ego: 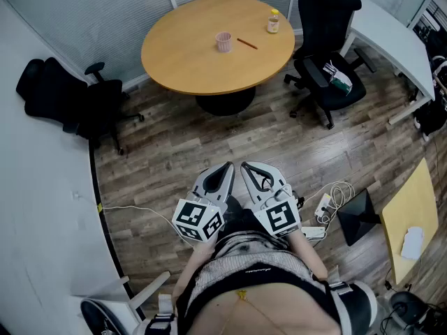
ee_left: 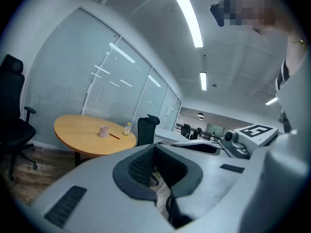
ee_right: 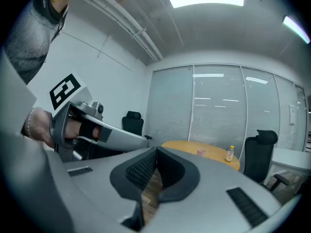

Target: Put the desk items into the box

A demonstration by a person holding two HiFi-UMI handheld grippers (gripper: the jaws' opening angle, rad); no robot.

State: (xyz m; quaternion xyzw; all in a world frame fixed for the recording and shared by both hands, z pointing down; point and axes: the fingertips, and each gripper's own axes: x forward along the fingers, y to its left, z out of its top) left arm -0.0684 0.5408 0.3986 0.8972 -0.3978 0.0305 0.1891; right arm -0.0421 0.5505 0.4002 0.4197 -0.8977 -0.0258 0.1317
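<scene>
Bright, even light from ceiling strip lights (ee_right: 206, 0), soft shadows, heavy fisheye curvature, dark vignetted corners.

The round bench (ego: 188, 61) has a honey-coloured wood top. On it are a pale pink cup (ego: 223, 42), a red-brown pen (ego: 246, 44) and a bottle (ego: 273, 22) with a yellow cap. The floor (ego: 167, 152) is grey-brown wood plank. The chairs (ego: 328, 40) are black. The left hand-held gripper (ego: 227, 169) and right hand-held gripper (ego: 247, 169) are light grey with black ribbed pads (ee_left: 138, 168). Their cubes (ego: 199, 220) are white with black square markers. A board (ego: 412, 208) is mustard yellow.
</scene>
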